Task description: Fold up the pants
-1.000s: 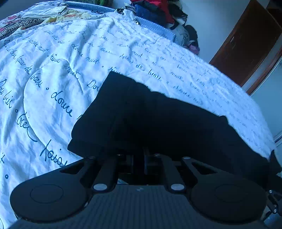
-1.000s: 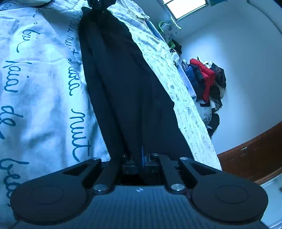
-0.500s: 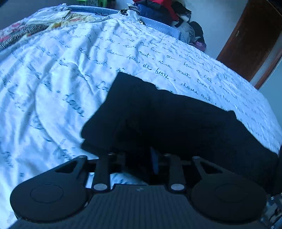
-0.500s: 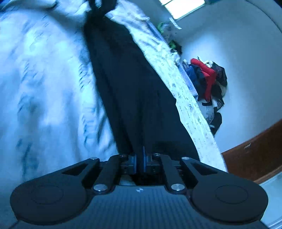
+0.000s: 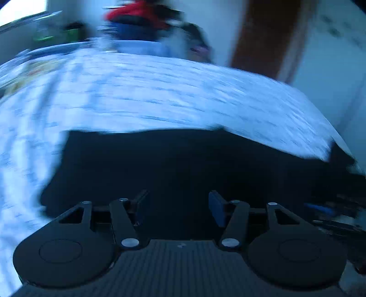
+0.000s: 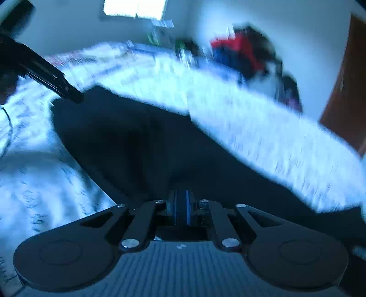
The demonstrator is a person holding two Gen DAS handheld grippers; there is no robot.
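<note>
Black pants [image 5: 183, 160] lie flat in a long band across the white bed cover [image 5: 160, 98]. My left gripper [image 5: 178, 205] hangs just above their near edge with its jaws opening. The blue pads stand wide apart and press on nothing. In the right wrist view the pants [image 6: 128, 137] run from the far left towards me and rise in a pinch into my right gripper [image 6: 180, 205], which is shut on the cloth. One of the left gripper's fingers [image 6: 68, 91] reaches in at the pants' far left corner. Both views are blurred.
The bed cover [image 6: 263, 128] carries blue handwriting. Beyond the bed's far edge lies a pile of red, blue and dark clothes [image 6: 242, 52]. A brown wooden door [image 5: 263, 34] stands at the right and a bright window [image 6: 135, 6] at the back.
My left gripper's jaws went from shut on the pants to wide apart, letting the cloth go. Both cameras rolled and lifted. The right gripper stayed shut on the pants.
</note>
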